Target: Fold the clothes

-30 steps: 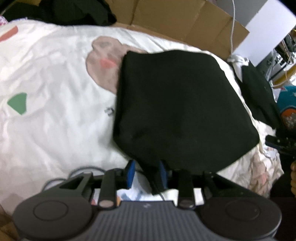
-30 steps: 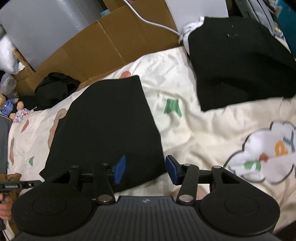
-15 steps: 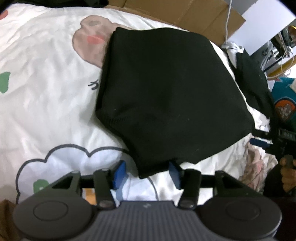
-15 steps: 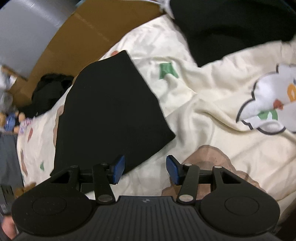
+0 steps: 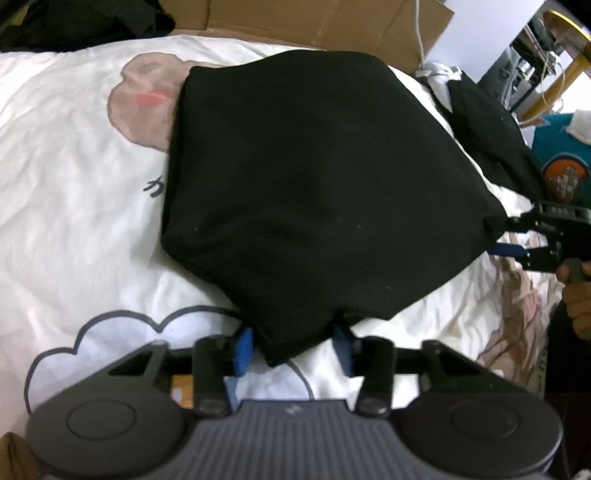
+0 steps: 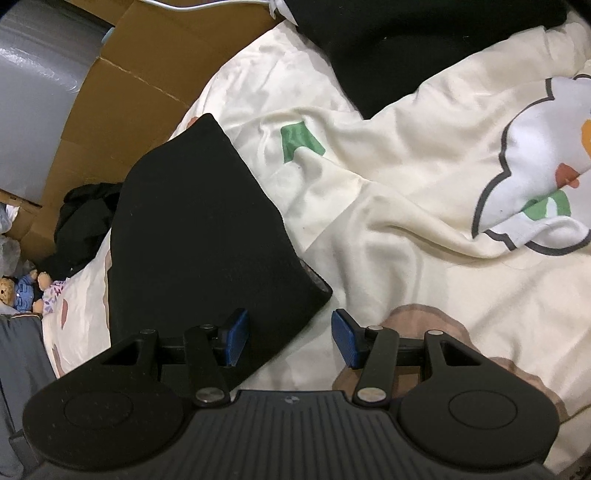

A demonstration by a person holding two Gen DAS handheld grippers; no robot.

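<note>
A folded black garment (image 5: 314, 192) lies on a white cartoon-print sheet (image 5: 74, 206). It also shows in the right wrist view (image 6: 192, 236). My left gripper (image 5: 293, 349) is open, with the garment's near corner lying between its blue pads. My right gripper (image 6: 290, 341) is open at the garment's other near corner, which lies by its left pad. The right gripper also shows in the left wrist view (image 5: 517, 236), at the garment's right corner.
A second dark garment (image 6: 424, 40) lies at the far side of the sheet. Cardboard (image 6: 147, 85) lines the far edge. Another dark heap (image 6: 81, 225) and small dolls (image 6: 22, 291) lie at the left. A white cable (image 5: 417, 29) runs along the cardboard.
My left gripper let go of the garment's corner and opened. The right gripper dropped lower and closer to its corner.
</note>
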